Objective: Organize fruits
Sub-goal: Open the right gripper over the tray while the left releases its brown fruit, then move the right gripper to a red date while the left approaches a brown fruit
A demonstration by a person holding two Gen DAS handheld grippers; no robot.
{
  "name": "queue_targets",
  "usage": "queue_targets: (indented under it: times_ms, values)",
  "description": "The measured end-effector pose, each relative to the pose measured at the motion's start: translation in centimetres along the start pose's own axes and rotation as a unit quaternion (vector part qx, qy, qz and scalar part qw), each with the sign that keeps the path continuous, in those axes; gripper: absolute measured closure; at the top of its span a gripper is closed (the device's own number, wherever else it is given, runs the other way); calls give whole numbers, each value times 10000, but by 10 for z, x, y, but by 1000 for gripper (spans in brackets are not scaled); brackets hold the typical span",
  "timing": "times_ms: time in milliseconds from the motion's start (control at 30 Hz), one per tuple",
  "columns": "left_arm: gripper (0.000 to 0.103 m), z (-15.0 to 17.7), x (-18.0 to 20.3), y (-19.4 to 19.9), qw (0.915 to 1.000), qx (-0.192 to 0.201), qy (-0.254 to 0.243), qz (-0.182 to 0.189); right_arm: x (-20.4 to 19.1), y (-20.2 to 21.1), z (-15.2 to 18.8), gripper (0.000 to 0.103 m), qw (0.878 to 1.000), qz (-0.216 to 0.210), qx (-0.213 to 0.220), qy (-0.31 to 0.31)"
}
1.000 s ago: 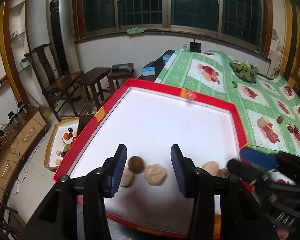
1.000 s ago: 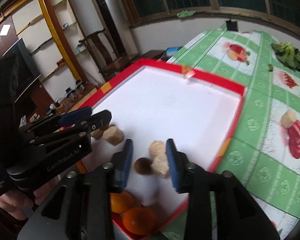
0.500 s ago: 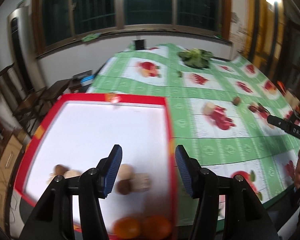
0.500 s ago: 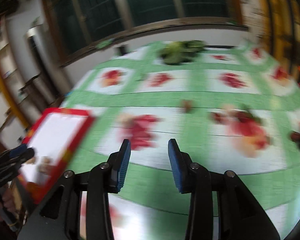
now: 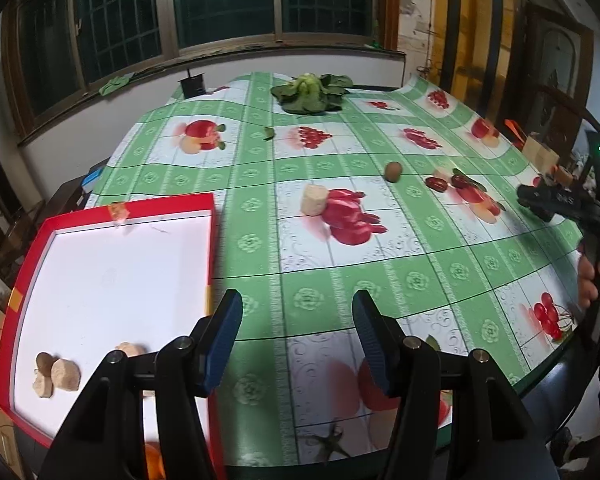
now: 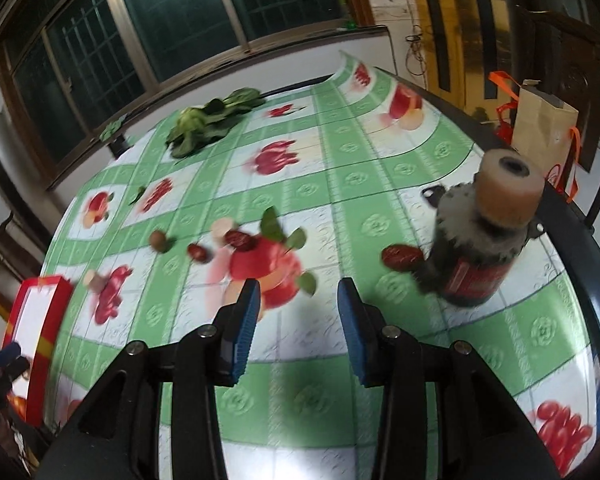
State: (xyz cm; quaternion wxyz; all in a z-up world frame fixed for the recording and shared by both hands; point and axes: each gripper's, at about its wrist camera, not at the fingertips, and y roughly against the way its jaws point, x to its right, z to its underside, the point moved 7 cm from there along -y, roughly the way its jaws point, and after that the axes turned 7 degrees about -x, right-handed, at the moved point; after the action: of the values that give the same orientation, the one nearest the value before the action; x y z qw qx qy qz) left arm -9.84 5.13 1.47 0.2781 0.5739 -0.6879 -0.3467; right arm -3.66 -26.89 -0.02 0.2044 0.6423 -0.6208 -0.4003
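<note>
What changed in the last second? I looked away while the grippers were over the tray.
Both grippers swung off the red tray to the tablecloth. The left gripper has been opening, empty; the right gripper is empty too. The pieces in the tray stayed put.

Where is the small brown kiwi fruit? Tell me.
In the left wrist view, the small brown kiwi fruit lies on the green tablecloth, right of centre, left of the dark red dates.

Both tools have swung off the red tray [image 5: 210, 248] over the tablecloth [image 5: 420, 264] (left tool [image 5: 296, 340] wider, empty).
</note>
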Motion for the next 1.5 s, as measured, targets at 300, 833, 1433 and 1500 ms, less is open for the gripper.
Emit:
queue_targets:
  times_ms: [300, 833, 1433, 1500]
  values:
    - [46, 0, -2, -6, 10000, -62, 11, 39, 9, -26, -29, 61, 9927, 1191, -45, 155]
    - [46, 3, -4, 2, 9998, 26, 62, 167, 21, -38, -14, 60, 9849, 1079, -1303, -372]
    - [46, 3, 7, 2, 9998, 7, -25, 208, 43, 4, 13, 57, 9916, 218, -797, -993]
    - [46, 3, 7, 0, 9998, -15, -8, 221, 54, 3, 10, 57, 9909, 532, -622, -1065]
